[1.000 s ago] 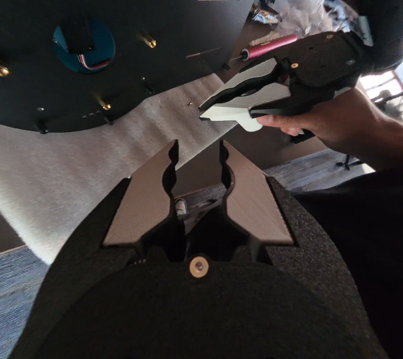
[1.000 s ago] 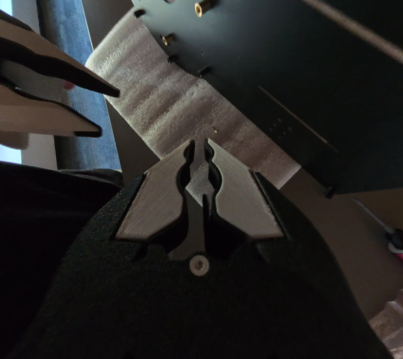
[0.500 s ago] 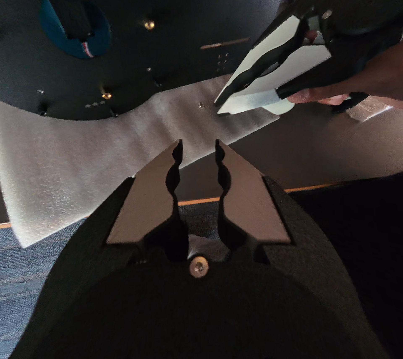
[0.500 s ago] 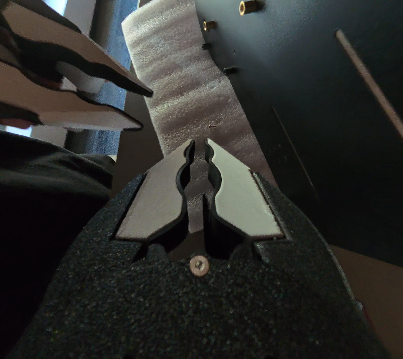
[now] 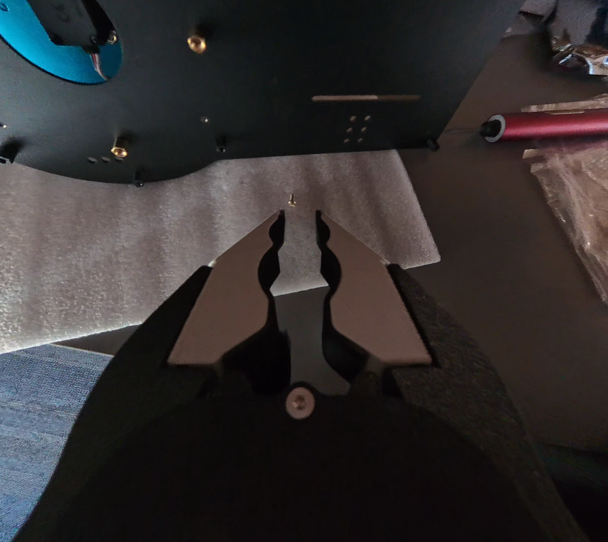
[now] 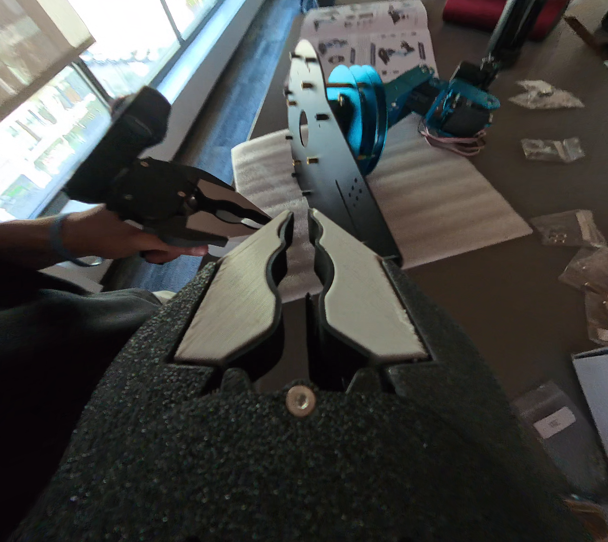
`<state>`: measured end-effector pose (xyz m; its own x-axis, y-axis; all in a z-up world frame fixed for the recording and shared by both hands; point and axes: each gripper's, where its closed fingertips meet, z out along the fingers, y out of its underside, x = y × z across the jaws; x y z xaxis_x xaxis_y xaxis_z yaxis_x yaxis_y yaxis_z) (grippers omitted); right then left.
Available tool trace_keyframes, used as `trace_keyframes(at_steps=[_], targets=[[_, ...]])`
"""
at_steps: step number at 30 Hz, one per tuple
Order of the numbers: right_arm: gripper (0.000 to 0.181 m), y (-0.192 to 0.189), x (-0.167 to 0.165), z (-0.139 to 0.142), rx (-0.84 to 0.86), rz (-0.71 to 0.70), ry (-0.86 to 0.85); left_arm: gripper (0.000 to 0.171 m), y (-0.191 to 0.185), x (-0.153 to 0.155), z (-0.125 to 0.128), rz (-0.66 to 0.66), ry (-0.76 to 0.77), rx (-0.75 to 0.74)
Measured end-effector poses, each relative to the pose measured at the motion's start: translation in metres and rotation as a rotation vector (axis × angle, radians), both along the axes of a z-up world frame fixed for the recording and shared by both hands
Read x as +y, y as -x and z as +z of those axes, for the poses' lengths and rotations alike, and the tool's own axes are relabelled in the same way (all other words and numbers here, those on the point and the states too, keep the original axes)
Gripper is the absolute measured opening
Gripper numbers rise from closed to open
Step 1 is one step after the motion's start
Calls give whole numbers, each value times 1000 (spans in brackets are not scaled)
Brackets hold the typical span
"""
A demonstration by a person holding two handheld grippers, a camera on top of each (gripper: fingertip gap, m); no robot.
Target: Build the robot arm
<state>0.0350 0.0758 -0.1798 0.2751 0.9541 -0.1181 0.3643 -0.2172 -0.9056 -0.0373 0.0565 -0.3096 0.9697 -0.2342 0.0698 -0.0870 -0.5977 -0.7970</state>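
The left gripper (image 5: pixel 298 213) is positioned over a white foam sheet (image 5: pixel 131 246) on the dark tabletop (image 5: pixel 477 263). Its fingers (image 5: pixel 250 263) are parted with a narrow gap and hold nothing. A small screw (image 5: pixel 291 199) lies on the foam just beyond the fingertips, not touching them. A black panel (image 5: pixel 263 32) stands on edge at the far side of the foam. It carries brass standoffs (image 5: pixel 196 42) and a blue disc (image 5: pixel 65 59) visible through a round opening. A red cylinder (image 5: pixel 552 129) lies on the tabletop to the right, near clear plastic bags (image 5: pixel 575 204).

The right gripper (image 6: pixel 300 215) is held above the near end of the foam sheet, its fingers (image 6: pixel 355 289) slightly apart and empty. In the right wrist view, the left gripper (image 6: pixel 265 220) appears at left, held in a hand (image 6: pixel 138 240), with its tips just beside the right gripper's left finger. A blue mechanism (image 6: pixel 460 102) with wires lies behind the panel. A printed sheet (image 6: pixel 368 32) lies at the far end of the tabletop.
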Motion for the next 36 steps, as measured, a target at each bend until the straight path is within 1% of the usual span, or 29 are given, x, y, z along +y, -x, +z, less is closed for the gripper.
trace_keyframes(at_steps=[3,5,7,8,9,10,13,19,22,25,28,30,32,34,36], targets=[[11,-17,3,22,64,91,45,19,1,0,1,0,-6,2],[13,-28,14,25,56,126,75,19,5,4,-1,-8,-7,38],[12,-38,28,25,48,118,79,17,3,8,-1,-49,-4,58],[11,-42,34,26,49,115,86,16,5,11,-1,-49,-3,77],[11,-45,38,27,56,113,95,12,3,11,-1,-70,8,82],[12,-47,40,27,65,112,104,8,0,11,-4,-97,28,83],[12,-53,44,25,85,102,126,7,-1,11,-6,-103,34,100],[10,-64,37,-5,31,63,176,5,-1,12,-6,-91,42,113],[12,-79,32,-27,-65,8,189,3,0,12,-6,-112,45,127],[12,-95,23,-39,-117,-28,207,3,-1,11,-5,-151,33,160],[11,-110,10,-49,-146,-59,257,3,-5,9,-1,-224,16,202],[7,-129,-4,-70,-262,-49,300,3,-9,7,0,-272,18,219],[8,-149,-23,-89,-395,-6,301,3,-14,4,2,-322,17,227],[8,-172,-30,-105,-509,-27,245,3,-19,-1,5,-372,16,223],[9,-188,-32,-116,-549,-74,207,3,-21,-4,9,-407,22,216]])
